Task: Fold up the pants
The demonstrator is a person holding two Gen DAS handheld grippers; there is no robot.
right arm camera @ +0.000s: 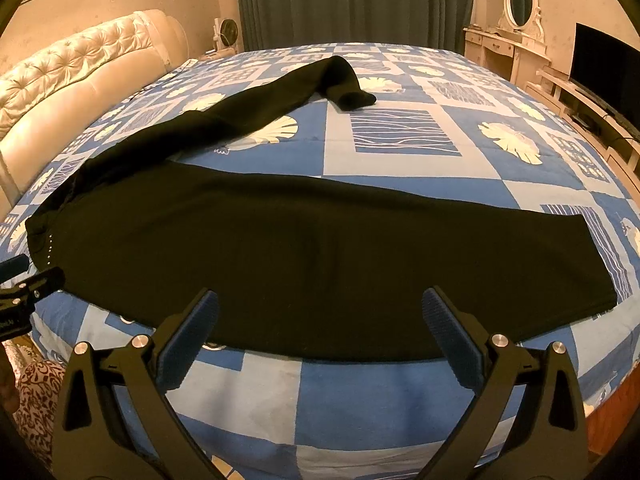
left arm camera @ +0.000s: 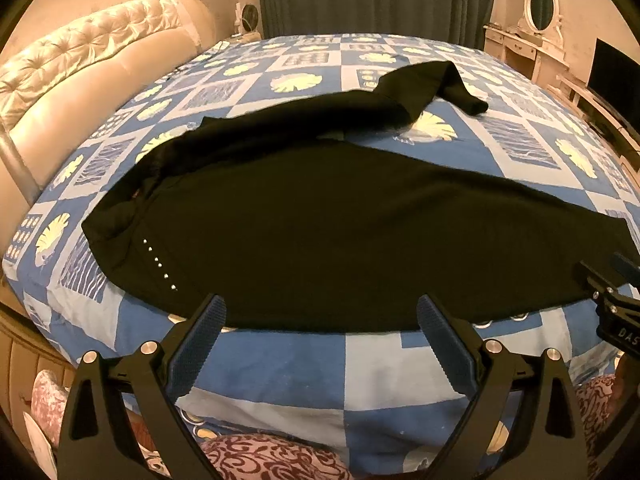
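Observation:
Black pants (left arm camera: pixel 320 220) lie spread on the blue patterned bed cover (left arm camera: pixel 272 364). The waistband is at the left, with a row of small studs (left arm camera: pixel 158 260). One leg runs along the near edge to the right; the other (right arm camera: pixel 280 92) angles away toward the far side, its cuff folded over. My left gripper (left arm camera: pixel 320 316) is open and empty, just short of the near edge of the pants by the waist end. My right gripper (right arm camera: pixel 320 312) is open and empty, just short of the near leg (right arm camera: pixel 320 248). Each gripper shows at the edge of the other's view.
A tufted cream headboard (left arm camera: pixel 80 80) stands at the left. Dark curtains (right arm camera: pixel 352 0) hang at the back. A white dressing table with an oval mirror (right arm camera: pixel 520 4) and a TV (right arm camera: pixel 604 68) on a low unit stand at the right.

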